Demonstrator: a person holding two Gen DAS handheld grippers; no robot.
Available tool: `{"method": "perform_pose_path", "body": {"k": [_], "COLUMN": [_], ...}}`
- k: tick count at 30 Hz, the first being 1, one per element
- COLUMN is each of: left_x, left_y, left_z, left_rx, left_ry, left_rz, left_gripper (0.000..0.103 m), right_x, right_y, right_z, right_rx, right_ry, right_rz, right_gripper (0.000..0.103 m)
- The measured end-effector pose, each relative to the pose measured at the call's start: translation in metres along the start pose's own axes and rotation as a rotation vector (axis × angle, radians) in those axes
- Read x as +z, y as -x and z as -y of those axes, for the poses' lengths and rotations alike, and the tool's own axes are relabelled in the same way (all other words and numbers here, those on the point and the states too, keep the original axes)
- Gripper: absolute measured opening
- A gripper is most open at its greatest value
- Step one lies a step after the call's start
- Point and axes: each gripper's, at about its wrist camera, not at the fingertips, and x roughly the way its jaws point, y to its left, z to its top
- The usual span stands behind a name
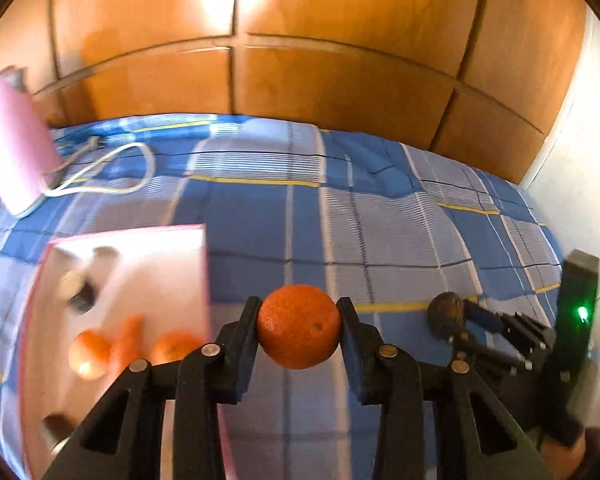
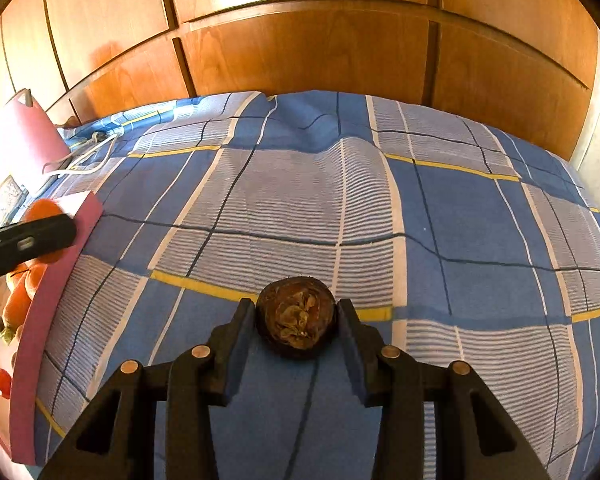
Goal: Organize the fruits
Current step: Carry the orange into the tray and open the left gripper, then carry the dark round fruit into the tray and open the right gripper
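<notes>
Left gripper (image 1: 299, 328): clamped on orange (image 1: 299, 326), above checked bedspread (image 1: 380, 216), beside pink tray (image 1: 198, 236). Right gripper (image 2: 296, 328): closed around dark brown fruit (image 2: 296, 326), over bedspread.

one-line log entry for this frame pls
left gripper: shut on orange | right gripper: shut on dark brown fruit | pink tray: oranges, carrot inside | surface: blue plaid bedsheet
</notes>
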Motion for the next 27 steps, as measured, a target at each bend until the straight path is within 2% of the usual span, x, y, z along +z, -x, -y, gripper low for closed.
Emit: {"method": "perform_pose_path", "body": {"k": [10,20,21,23,25,27], "left_x": [-0.05,-0.091,-0.096,-0.1,-0.104,-0.105], "left_y": [0.06,0.075,0.075,0.077,0.084,0.09], "left_z": [-0.058,-0.103,-0.107,-0.111,-0.113,-0.114], "left_rx": [0.085,0.151,0.163,0.169,0.175,0.176], "left_ry": [0.067,0.148,0.163,0.17,0.181,0.184], "left_rz": [0.042,0.025,0.023,0.028,0.051,0.07], "left_gripper": [0.038,0.04,0.041,0.054,0.061,0.061], "right_x": [-0.02,-0.032,-0.033,-0.034,-0.033,-0.032], "right_y": [0.012,0.021,0.022,0.024,0.028,0.032], "right_z": [-0.03,-0.054,-0.057,-0.062,-0.066,-0.072], "right_rx": [0.014,0.011,0.011,0.011,0.021,0.028], "right_ry": [0.038,0.072,0.08,0.089,0.094,0.107], "right_rz": [-0.025,-0.04,-0.04,-0.041,-0.039,-0.032], "right_gripper": [0.042,0.042,0.042,0.042,0.042,0.042]}}
